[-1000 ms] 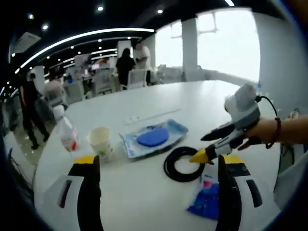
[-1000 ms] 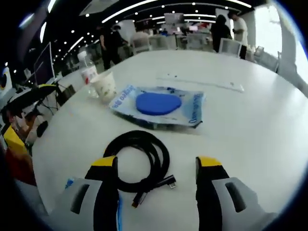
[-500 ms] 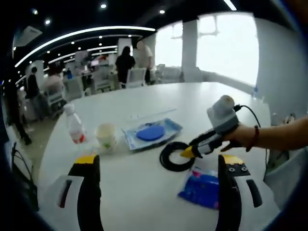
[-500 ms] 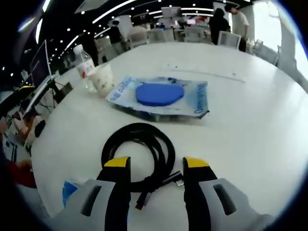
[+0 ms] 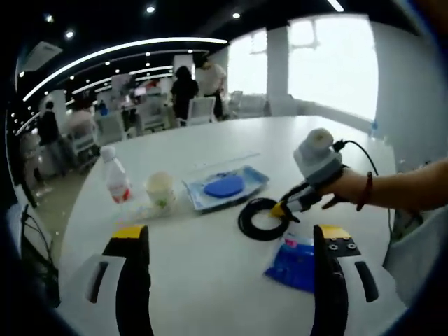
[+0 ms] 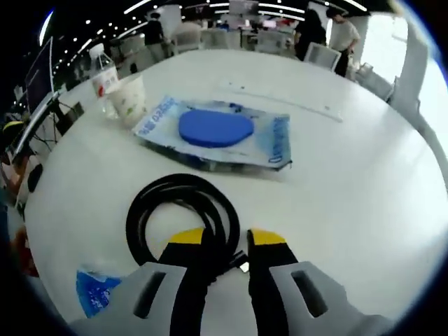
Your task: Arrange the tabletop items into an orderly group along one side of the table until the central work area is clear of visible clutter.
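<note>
The white table carried everything, curving away toward an office floor where people stood among chairs. Near its middle lay a clear plastic packet holding a blue oval pad; in the left gripper view the same packet sat beyond the cable.

The black coiled cable lay flat on the table, just on the near side of the packet. The right tool had its yellow-tipped jaws drawn in narrowly around the bundled part of the coil beside the connector, pinching it against the table. From the left gripper view, that right tool came in held by a person's hand, its tip at the cable.

The left tool hung above the table with its jaws spread wide and nothing between them.

A small blue packet lay just beside the cable, also seen at the lower left of the right gripper view. A paper cup and a plastic bottle stood together past the packet's far corner.
</note>
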Motion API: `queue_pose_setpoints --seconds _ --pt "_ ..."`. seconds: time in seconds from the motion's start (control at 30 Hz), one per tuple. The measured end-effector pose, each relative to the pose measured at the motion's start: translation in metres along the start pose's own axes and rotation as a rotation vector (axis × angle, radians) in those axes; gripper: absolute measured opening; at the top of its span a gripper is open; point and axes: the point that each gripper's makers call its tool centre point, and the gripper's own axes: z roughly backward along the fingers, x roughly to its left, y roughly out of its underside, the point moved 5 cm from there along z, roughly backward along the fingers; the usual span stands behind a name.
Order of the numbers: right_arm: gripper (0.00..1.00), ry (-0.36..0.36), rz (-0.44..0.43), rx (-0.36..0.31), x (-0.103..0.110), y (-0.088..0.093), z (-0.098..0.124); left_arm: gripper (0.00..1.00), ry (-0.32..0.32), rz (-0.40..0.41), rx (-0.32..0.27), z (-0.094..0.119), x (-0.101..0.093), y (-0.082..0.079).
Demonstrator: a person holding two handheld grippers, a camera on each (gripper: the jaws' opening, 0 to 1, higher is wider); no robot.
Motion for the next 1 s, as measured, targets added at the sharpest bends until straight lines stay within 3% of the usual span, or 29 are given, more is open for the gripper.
queue_pose_setpoints --seconds 0.23,0.3,0.37,0.47,0.63,0.9,1.0 --pt "0.11 -0.005 -0.048 0.003 -0.005 0.0 -0.001 0.96 -0.008 -0.017 0.008 0.001 0.003 0.002" --pt "0.07 -0.011 -0.126 -0.001 -0.006 -0.002 -0.001 0.96 -0.012 -0.022 0.008 0.001 0.003 0.002" --pt "0.07 -0.023 -0.077 0.006 -0.005 -0.001 -0.001 0.96 -0.012 -0.028 0.014 0.001 0.003 0.002" --pt "0.06 -0.026 -0.07 0.016 -0.004 -0.001 -0.001 0.96 -0.017 -0.041 0.018 0.001 0.003 0.002" --pt "0.06 -0.042 -0.119 0.015 -0.006 -0.002 0.005 0.96 -0.035 -0.076 0.024 0.003 0.004 0.002" --pt "0.05 -0.057 -0.168 -0.025 -0.013 -0.012 0.022 0.97 -0.027 -0.066 0.012 0.002 0.003 0.0" --pt "0.05 -0.072 -0.225 -0.04 -0.02 -0.016 0.028 0.96 -0.025 -0.069 0.009 0.002 0.002 0.0"
